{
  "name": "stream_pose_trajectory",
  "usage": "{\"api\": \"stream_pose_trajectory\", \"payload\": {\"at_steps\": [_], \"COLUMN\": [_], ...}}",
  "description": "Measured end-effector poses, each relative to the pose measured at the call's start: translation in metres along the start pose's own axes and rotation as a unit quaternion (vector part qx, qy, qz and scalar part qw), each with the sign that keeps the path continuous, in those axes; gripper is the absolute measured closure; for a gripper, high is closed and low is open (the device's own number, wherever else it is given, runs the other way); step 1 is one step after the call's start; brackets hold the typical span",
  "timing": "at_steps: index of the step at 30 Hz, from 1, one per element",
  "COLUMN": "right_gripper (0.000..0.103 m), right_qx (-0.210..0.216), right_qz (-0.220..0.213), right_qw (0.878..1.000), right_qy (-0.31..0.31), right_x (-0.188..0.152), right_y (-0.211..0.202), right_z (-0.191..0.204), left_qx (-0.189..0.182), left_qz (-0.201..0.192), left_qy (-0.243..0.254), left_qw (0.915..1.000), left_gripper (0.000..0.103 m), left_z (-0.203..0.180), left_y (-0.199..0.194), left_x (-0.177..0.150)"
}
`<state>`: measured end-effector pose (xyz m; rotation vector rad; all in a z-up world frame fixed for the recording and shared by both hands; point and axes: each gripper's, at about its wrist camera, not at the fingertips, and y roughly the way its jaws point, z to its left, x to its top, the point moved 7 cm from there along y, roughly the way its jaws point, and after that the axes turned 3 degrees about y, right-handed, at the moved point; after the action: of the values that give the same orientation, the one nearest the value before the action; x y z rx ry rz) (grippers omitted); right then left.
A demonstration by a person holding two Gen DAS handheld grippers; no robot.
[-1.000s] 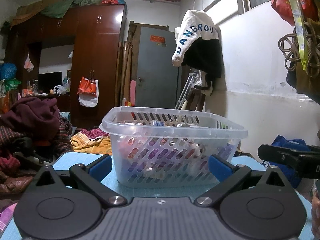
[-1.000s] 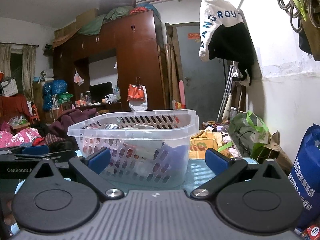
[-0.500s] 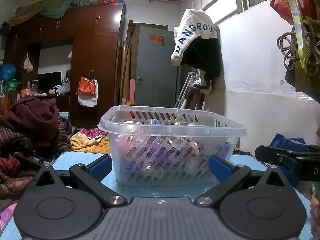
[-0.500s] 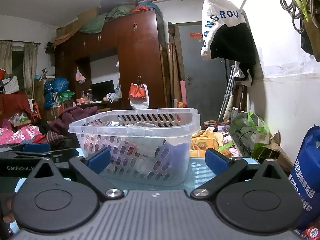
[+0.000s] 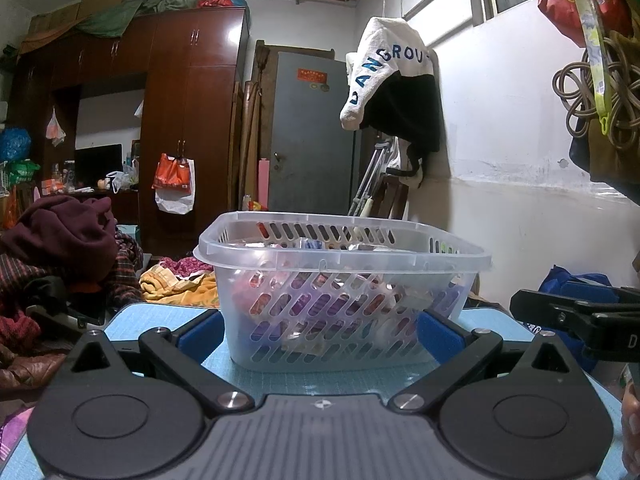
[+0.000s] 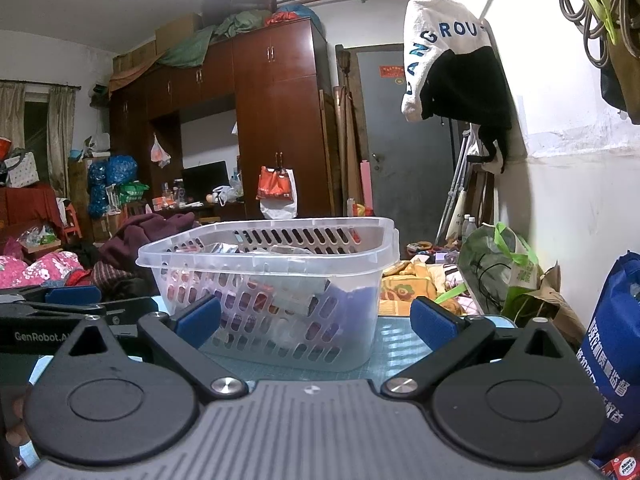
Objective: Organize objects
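Clear slotted plastic forms the basket [image 5: 344, 292], standing mid-table on the blue mat [image 5: 160, 320], packed with small packets [image 5: 312, 308]. It looks light and thin-walled, likely to flex; the thick rim seems the safest hold. Left gripper [image 5: 320, 330] and right gripper [image 6: 316, 318] sit near it, fingers spread wide, empty.

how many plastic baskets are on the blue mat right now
1. The clear slotted basket sits on the blue mat, straight ahead of the open left hand-held gripper and slightly left of the open right hand-held gripper. Nothing suggests another hidden behind it.
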<state>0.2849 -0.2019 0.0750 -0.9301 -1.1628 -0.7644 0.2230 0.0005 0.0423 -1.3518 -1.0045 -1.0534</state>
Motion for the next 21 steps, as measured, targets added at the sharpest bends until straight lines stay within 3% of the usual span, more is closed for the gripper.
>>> {"api": "stream_pose_trajectory", "payload": {"at_steps": [21], "right_gripper": [0.000], "right_qx": [0.003], "right_qz": [0.005], "right_qw": [1.000], "right_qy": [-0.018], "right_x": [0.0032], "right_y": [0.0001], "right_z": [0.0062], "left_qx": [0.004], "left_qz": [0.002], "left_qy": [0.002], "left_qw": [1.0000], "left_gripper": [0.000], "left_z": [-0.0019], "left_y": [0.0028], "left_x": [0.0042]}}
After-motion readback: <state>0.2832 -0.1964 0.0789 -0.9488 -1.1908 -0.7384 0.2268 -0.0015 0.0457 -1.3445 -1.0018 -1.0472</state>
